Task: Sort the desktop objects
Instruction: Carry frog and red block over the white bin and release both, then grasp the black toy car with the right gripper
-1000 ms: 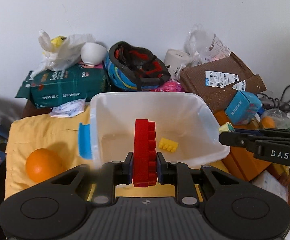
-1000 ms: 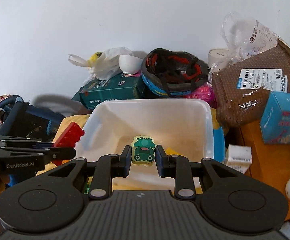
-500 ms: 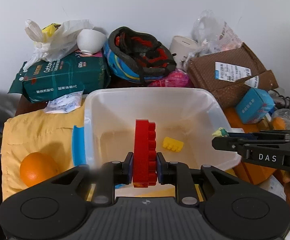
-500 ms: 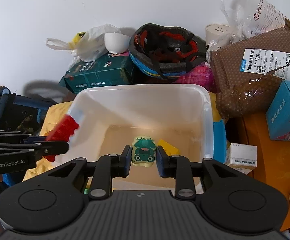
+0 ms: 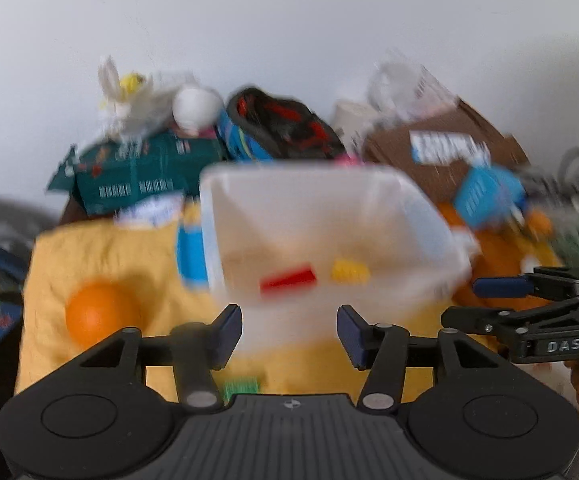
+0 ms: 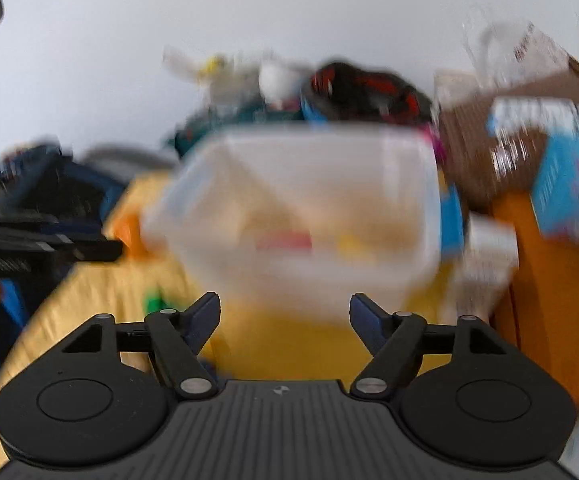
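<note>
Hovering in front of the clear plastic bin (image 5: 329, 216), left gripper (image 5: 289, 330) has its jaws spread wide with nothing between them. Right gripper (image 6: 285, 320) likewise gapes, empty. Both views are motion-blurred. Red brick (image 5: 288, 279) lies flat on the bin floor beside the yellow brick (image 5: 349, 271); likely dropped there as sorted toys. Frog piece: cannot find it in the blur. Orange (image 5: 95, 314) sits on the yellow cloth (image 5: 129, 248) left of the bin, unsorted. A small green piece (image 5: 242, 386) lies on the cloth just ahead of the left gripper; judged a plausible next pick. Wide jaws suit approaching a fresh object.
</note>
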